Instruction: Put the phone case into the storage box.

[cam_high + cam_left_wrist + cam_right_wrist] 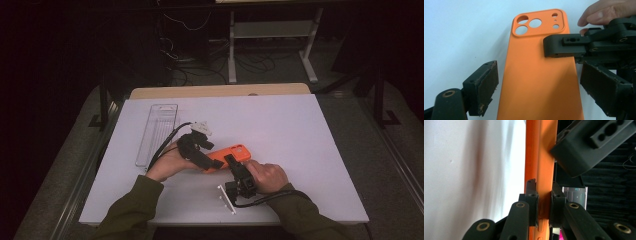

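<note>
While the right gripper point(543, 202) clamped the orange case's point(541, 82) edge, the left gripper point(539, 85) straddled it unclenched; the handover looked half done.

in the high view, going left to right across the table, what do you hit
clear plastic tray → left hand-held gripper → orange phone case → the person's right hand. The right hand-held gripper overlaps the case, so I left it out.
</note>
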`<action>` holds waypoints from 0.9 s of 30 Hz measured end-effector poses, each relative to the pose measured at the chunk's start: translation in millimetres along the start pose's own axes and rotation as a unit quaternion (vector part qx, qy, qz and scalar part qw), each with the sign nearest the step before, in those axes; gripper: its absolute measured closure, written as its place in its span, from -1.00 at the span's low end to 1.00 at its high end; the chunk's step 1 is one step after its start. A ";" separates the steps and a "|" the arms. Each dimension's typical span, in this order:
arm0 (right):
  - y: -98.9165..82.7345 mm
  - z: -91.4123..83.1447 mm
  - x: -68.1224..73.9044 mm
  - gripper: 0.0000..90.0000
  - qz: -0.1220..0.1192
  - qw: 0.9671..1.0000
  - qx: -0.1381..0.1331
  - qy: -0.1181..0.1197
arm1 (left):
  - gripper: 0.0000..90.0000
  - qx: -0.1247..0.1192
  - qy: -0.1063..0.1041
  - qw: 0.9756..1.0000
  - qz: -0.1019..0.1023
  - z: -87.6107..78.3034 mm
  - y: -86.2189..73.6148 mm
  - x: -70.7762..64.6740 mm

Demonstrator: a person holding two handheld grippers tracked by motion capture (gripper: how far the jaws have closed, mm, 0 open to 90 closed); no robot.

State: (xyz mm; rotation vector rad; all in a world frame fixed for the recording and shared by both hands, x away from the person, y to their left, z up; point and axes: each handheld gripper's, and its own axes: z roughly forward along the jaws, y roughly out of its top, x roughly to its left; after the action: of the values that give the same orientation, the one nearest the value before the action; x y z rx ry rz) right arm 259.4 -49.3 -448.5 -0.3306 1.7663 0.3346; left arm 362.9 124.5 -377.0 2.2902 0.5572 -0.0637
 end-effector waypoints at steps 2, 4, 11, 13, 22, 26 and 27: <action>-0.3 0.1 0.1 0.77 0.003 1.000 0.001 0.002 | -0.69 -0.001 0.000 1.000 0.002 -1.3 -0.2 0.6; -0.8 0.4 0.2 0.77 0.004 1.000 0.002 0.004 | -0.69 -0.002 0.000 1.000 0.001 -2.2 -0.1 0.4; -6.1 3.2 0.9 0.76 0.015 1.000 0.010 0.016 | -0.69 -0.012 0.000 1.000 0.000 -6.0 0.4 0.6; -8.3 3.7 0.5 0.76 0.018 1.000 0.013 0.021 | -0.69 -0.016 -0.001 1.000 0.002 -7.8 0.3 1.4; -23.9 4.4 -4.2 0.76 0.042 0.998 0.033 0.030 | -0.70 -0.028 0.001 1.000 0.001 -15.1 0.6 2.1; -28.2 4.3 -5.4 0.76 0.047 0.997 0.040 0.037 | -0.70 -0.030 0.005 1.000 -0.002 -17.1 0.0 2.6; -29.3 4.3 -6.1 0.76 0.046 0.997 0.040 0.036 | -0.71 -0.028 0.006 1.000 0.001 -17.6 -0.2 3.1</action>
State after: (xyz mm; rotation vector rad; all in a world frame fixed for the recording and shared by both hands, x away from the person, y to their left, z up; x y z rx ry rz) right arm 276.2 -74.2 -444.9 -0.2055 1.8635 0.3199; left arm 363.5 137.9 -365.4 2.2371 0.5569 -0.0338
